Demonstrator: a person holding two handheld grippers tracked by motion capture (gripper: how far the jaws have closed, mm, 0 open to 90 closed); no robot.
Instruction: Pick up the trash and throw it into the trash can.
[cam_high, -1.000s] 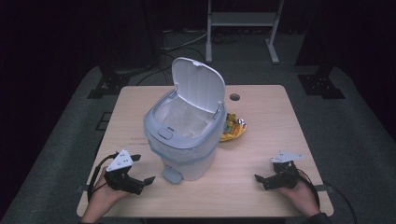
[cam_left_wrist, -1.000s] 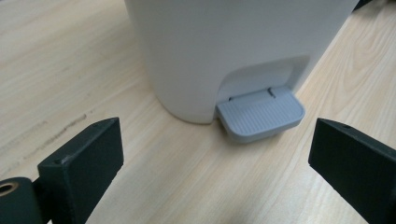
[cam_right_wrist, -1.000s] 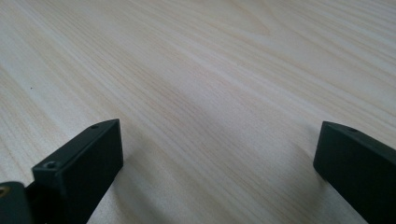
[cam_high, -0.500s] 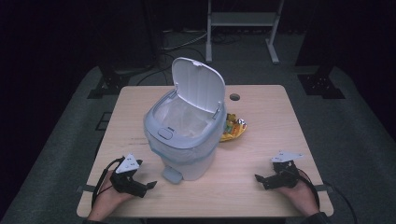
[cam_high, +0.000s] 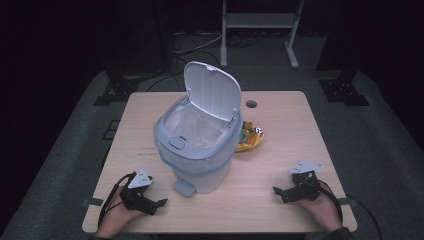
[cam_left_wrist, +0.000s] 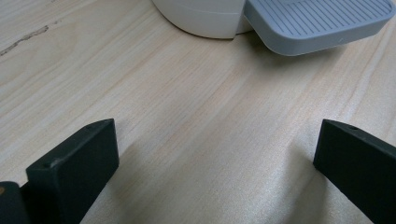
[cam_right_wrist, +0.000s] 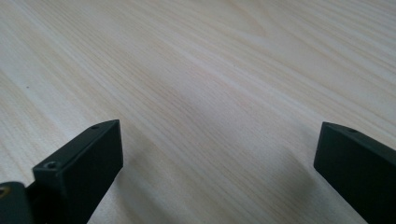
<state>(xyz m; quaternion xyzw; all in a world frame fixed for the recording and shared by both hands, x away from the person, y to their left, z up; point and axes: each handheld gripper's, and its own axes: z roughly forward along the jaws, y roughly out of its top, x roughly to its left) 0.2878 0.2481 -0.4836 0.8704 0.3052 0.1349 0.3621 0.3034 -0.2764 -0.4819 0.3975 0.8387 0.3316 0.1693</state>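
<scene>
A pale grey pedal bin (cam_high: 200, 145) stands in the middle of the wooden table (cam_high: 285, 125), its lid (cam_high: 212, 92) tipped up and a clear liner inside. Its grey foot pedal (cam_high: 181, 188) (cam_left_wrist: 317, 21) juts toward the front edge. My left gripper (cam_high: 159, 204) rests open on the table at the front left, jaws pointing at the pedal from a short way off. My right gripper (cam_high: 278, 192) lies open at the front right, with bare wood between its jaws (cam_right_wrist: 219, 140). Neither gripper holds anything.
A crumpled yellow snack wrapper (cam_high: 250, 138) lies on the table just right of the bin. A round cable hole (cam_high: 251, 104) sits near the far edge. Beyond the table stand a metal frame's legs (cam_high: 260, 30) and dark floor with cables.
My left gripper has slid back toward the table's front edge and slightly right, its jaws now aimed more at the pedal. The right gripper has barely moved.
</scene>
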